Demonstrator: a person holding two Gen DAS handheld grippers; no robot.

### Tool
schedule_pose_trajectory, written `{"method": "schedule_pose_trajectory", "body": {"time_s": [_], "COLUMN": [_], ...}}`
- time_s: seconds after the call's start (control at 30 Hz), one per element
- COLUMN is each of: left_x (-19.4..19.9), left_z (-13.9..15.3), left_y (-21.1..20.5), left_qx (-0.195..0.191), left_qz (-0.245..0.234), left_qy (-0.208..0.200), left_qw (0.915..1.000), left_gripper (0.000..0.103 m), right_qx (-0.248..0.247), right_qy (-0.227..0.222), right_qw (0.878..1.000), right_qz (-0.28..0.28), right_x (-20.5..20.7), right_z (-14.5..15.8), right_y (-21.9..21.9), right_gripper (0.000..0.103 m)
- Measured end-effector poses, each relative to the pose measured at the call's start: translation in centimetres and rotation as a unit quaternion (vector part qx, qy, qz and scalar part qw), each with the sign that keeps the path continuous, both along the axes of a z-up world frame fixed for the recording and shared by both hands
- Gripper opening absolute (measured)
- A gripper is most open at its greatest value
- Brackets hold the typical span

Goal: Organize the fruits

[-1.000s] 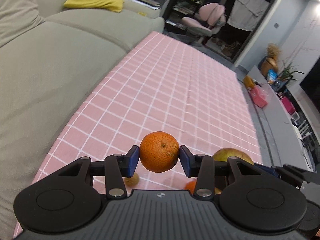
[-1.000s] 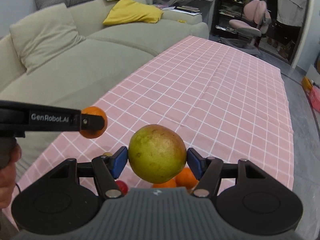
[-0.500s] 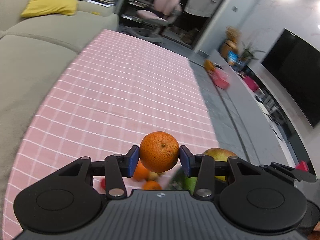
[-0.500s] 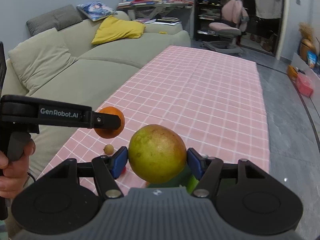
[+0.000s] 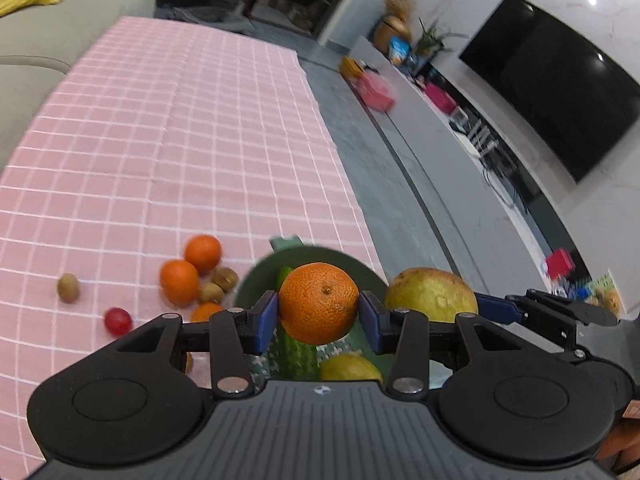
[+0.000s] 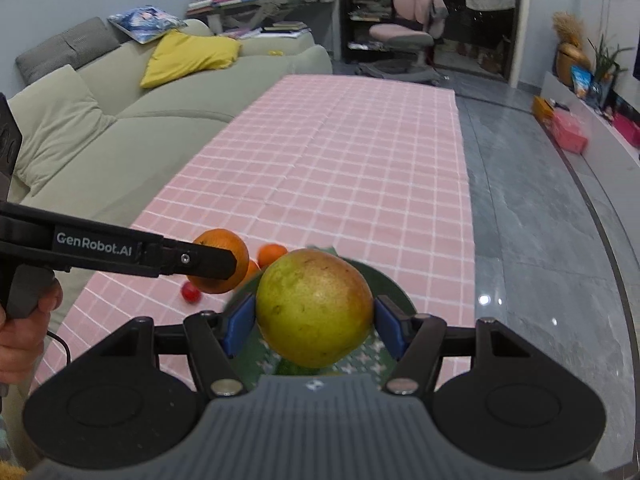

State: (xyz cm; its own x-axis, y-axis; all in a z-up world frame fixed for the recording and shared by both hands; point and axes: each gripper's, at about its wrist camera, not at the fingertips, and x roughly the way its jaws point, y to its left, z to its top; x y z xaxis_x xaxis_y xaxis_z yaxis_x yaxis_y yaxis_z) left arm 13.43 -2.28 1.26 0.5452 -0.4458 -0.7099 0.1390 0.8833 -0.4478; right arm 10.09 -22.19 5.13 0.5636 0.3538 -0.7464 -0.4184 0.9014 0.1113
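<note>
- Left wrist view: the left gripper [image 5: 319, 316] is closed on a mandarin [image 5: 319, 306], its blue pads [image 5: 265, 316] pressing both sides, held in the air above a green bowl [image 5: 256, 280].
- The bowl sits near the right edge of the pink checked surface [image 5: 160, 140]; a cucumber [image 5: 294, 354] and a yellow fruit [image 5: 350, 368] lie inside it.
- Left of the bowl, loose on the surface, lie two oranges [image 5: 180, 282], small brown fruits [image 5: 68, 288] and a red cherry tomato [image 5: 118, 320].
- Right wrist view: the right gripper [image 6: 314, 324] is clamped on a large green-yellow pear [image 6: 314, 308], held over the same bowl [image 6: 390, 292].
- The left gripper's arm reaches in from the left with its mandarin [image 6: 222, 260] just beside the pear, not touching.
</note>
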Motion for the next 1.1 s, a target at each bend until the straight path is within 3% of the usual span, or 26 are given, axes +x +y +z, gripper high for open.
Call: {"method": "schedule_pose_trajectory", "body": {"time_s": [0.2,0.5,0.93,1.1], "left_x": [0.7,2.2,2.6,2.8], "left_z": [-1.6,-4.9,-5.9,-6.2], "left_y": [-1.9,-3.1,-4.8,-4.9], "left_qx": [0.007,0.065,0.162,0.167], "left_qz": [-0.028,-0.043,-0.075,-0.082], "left_qy": [0.027,0.097,0.106,0.109], "left_qw": [0.9992,0.9923,0.9782,0.9765], "left_gripper": [0.05,0.05,0.05,0.05], "right_qx": [-0.021,-0.051,-0.083,-0.101], "right_qy": [0.027,0.065,0.075,0.08], "right_qw": [0.999,0.996,0.992,0.99], "right_qz": [0.0,0.018,0.049,0.058], "right_x": [1.0,3.2,6.5,7.0], "right_z": [-2.1,-6.3,-9.7,-10.8], "right_y": [-1.0,-0.6,0.8,1.4], "right_gripper": [0.062,0.062,0.062,0.062]}}
